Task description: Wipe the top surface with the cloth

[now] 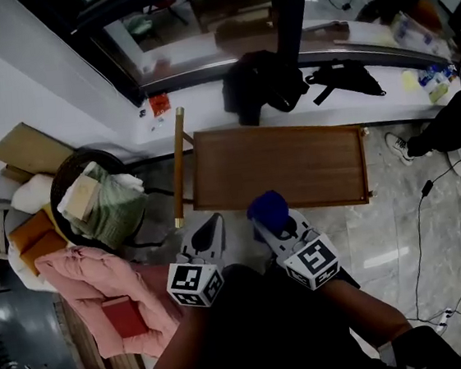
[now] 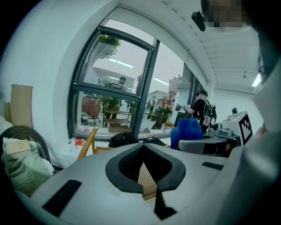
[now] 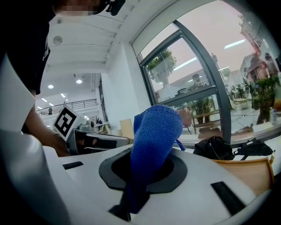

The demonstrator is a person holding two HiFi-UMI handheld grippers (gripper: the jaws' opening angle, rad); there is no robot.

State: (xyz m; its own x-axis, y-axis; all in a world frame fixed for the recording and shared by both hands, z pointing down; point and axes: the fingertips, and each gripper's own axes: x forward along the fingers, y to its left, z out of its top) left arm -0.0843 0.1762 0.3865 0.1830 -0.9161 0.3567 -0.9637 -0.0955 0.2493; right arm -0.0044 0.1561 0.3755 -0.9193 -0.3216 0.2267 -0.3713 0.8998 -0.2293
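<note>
Since the wooden top (image 1: 294, 164) is the broadest thing before us and lies bare from end to end, we judge that the wiping has not yet begun. Both grippers hang on its near side, short of the near edge.

To do the step well, we should carry the cloth out to a far corner and press it down. We then draw it across in long, overlapping passes, working back toward ourselves so that no strip is missed. What looks like a raised rim runs round the top. It will likely trap dust in the corners, so those want a slower pass.

A black bag (image 1: 256, 85) on the white ledge sits just beyond the far edge, and a wooden rail (image 1: 179, 165) stands along the left end. We should steer clear of both.

Our right gripper (image 1: 278, 225) has its jaws clamped on the blue cloth (image 1: 268, 208), which stands out from them as a bunched wad. Only a small lobe would meet the wood, so tilting the gripper down and bearing lightly should spread it.

Our left gripper (image 1: 212, 227), just beside the right, has its jaws drawn together with nothing between them. We can hold it aside or use it to steady the top.
</note>
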